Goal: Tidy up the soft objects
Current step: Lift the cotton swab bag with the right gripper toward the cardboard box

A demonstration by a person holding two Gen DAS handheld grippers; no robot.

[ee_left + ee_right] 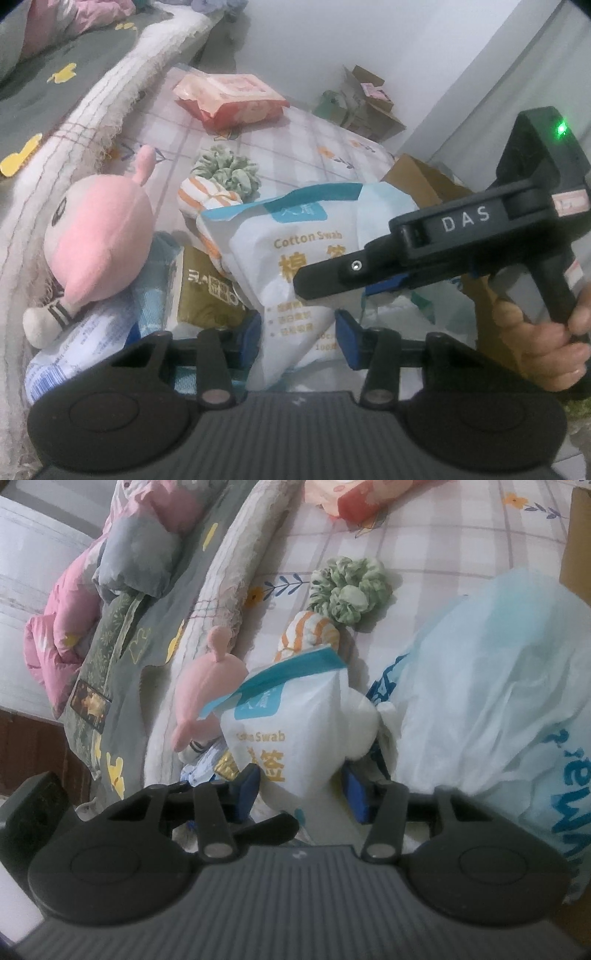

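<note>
both wrist views look steeply down, close on the same cotton swab bag (295, 258).

Right claw (301, 790) filled the lower frame, its blue pads set either side of a white cotton swab bag (291, 734) at centre; contact with the pads could not be judged. The bag stood tilted, teal flap uppermost. Behind it at centre left lay a pink plush toy (201, 690), partly hidden. Above the bag sat an orange-striped cloth bundle (310, 631), touching a green scrunchie (349, 590). A pale blue plastic bag (491, 686) bulked at right. All rested on a checked bed sheet (443, 535). A red wipes pack (354, 498) lay at the top edge.
</note>
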